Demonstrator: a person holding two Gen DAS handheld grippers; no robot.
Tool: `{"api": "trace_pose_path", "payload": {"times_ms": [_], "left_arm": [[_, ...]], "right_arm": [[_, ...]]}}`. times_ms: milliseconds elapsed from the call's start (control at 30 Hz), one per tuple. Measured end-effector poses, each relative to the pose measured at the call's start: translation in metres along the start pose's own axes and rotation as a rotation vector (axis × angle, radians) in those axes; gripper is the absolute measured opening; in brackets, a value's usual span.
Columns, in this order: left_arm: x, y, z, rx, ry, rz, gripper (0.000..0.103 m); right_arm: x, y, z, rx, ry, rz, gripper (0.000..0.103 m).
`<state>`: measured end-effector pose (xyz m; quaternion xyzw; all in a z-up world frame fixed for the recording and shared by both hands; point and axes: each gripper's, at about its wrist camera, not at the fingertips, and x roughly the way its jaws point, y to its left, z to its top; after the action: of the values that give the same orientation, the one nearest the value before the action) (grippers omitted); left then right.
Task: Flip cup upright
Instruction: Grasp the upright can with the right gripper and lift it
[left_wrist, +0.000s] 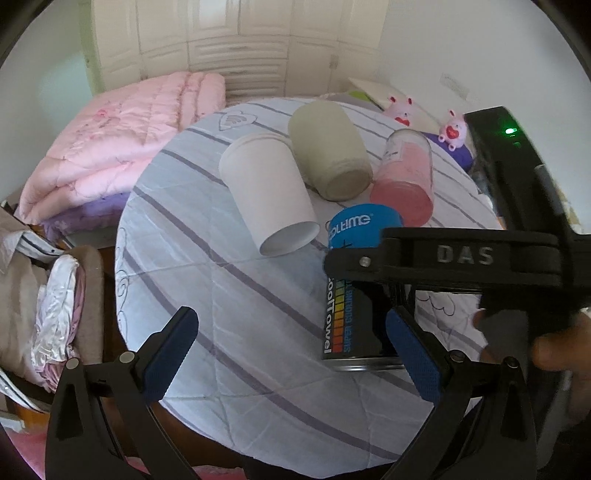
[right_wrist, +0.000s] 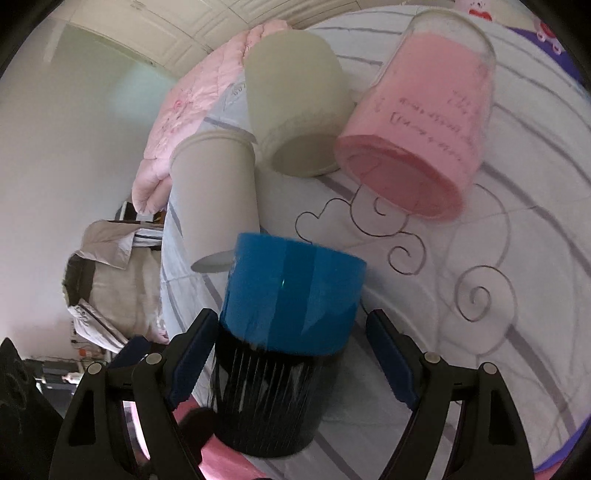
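A black and blue CoolTowel canister (left_wrist: 351, 295) lies on its side on the round table (left_wrist: 207, 280). In the right wrist view the canister (right_wrist: 288, 332) sits between my right gripper's (right_wrist: 291, 350) open fingers; the left pad (right_wrist: 192, 354) is close to it, the right pad (right_wrist: 391, 354) stands apart. The right gripper's body (left_wrist: 461, 258) crosses over the canister in the left wrist view. My left gripper (left_wrist: 291, 347) is open and empty above the table's near part. A white cup (left_wrist: 269, 192), a beige cup (left_wrist: 328, 151) and a pink cup (left_wrist: 406, 181) lie on their sides behind.
The table has a striped white cloth. A pink folded quilt (left_wrist: 122, 140) lies on a bed at the back left. Clothes are piled on a chair (left_wrist: 48, 295) at the left. Two pink plush toys (left_wrist: 452, 129) sit at the back right.
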<state>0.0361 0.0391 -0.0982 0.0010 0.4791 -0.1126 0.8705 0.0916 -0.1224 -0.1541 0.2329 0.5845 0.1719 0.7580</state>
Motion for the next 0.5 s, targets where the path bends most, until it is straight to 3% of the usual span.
{"api": "trace_pose_path", "payload": {"times_ms": [167, 233, 500], "left_arm": [[0.002, 0.001, 0.000, -0.008, 0.007, -0.016, 0.103], [0.003, 0.002, 0.001, -0.016, 0.011, -0.027, 0.103], [-0.003, -0.007, 0.000, 0.010, 0.005, -0.014, 0.103]], "right_arm": [[0.004, -0.004, 0.001, -0.002, 0.000, 0.052, 0.083], [0.002, -0.004, 0.001, -0.028, -0.005, 0.057, 0.074], [-0.010, -0.012, 0.001, -0.047, -0.029, 0.109, 0.073]]}}
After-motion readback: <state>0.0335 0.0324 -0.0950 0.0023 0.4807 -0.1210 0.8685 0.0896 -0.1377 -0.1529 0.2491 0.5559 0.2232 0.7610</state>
